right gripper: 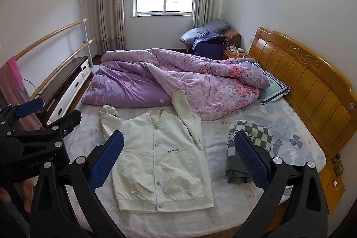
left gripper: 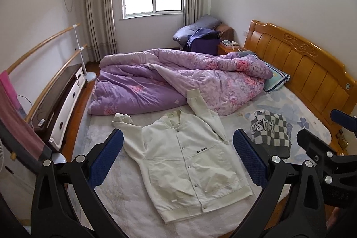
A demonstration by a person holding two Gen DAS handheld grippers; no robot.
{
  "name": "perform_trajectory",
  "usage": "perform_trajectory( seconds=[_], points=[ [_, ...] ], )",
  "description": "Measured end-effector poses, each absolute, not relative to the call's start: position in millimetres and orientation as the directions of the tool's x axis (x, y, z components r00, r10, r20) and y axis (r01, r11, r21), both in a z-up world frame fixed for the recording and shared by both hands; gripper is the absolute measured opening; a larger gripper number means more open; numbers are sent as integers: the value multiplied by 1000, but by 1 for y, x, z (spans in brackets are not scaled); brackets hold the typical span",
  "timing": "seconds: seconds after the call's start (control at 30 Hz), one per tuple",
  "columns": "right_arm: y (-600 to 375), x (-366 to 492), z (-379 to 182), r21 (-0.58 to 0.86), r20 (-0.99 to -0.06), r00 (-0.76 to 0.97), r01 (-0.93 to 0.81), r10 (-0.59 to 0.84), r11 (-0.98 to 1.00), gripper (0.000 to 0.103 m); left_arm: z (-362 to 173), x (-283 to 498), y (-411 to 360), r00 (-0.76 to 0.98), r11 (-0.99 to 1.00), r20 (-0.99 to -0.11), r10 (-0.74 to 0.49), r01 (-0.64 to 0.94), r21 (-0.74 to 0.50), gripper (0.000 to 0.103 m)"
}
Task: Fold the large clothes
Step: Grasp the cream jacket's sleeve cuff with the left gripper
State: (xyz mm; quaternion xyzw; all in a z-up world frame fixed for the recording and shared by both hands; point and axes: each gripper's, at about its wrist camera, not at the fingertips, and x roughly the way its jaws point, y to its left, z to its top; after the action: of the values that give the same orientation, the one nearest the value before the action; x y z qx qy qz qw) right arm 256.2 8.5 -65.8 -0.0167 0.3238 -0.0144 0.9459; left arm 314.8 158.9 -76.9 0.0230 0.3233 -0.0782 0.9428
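The white jacket (left gripper: 189, 162) lies flat on the bed (left gripper: 125, 191), at 12 o'clock from both grippers. Their jaws are wide apart, holding nothing. A small pinch may bunch the cloth.

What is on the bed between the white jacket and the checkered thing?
Nothing. In the right wrist view, only bare pale sheet lies between the white jacket and the checkered cloth. The left wrist view hides part of that gap behind a blue finger.
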Motion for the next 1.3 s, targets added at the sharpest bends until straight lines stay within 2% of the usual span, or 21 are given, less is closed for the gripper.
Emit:
perform_trajectory(
  seconds=[0.2, 0.7, 0.87, 1.07, 1.13, 1.3],
  points=[
    [62, 307, -83, -82, -653, 755, 6, -58, 997, 96, -97, 367, 213, 729, 987, -666, -156, 139, -79, 98],
    [132, 426, -160, -89, -743, 668, -133, 23, 987, 96, -176, 467, 276, 665, 996, -745, -57, -12, -87, 98],
    [146, 472, -208, -72, -760, 647, -182, 65, 981, 96, -231, 509, 291, 609, 992, -791, -54, -61, -115, 98],
    [156, 529, -284, -67, -790, 608, -218, 82, 974, 96, -321, 566, 325, 545, 979, -838, -30, -154, -136, 98],
    [158, 548, -311, -72, -794, 603, -218, 76, 973, 96, -357, 587, 347, 529, 962, -847, -47, -203, -180, 98],
    [156, 590, -379, -75, -800, 597, -194, 57, 978, 96, -432, 632, 392, 489, 932, -872, 13, -322, -167, 98]
  ],
)
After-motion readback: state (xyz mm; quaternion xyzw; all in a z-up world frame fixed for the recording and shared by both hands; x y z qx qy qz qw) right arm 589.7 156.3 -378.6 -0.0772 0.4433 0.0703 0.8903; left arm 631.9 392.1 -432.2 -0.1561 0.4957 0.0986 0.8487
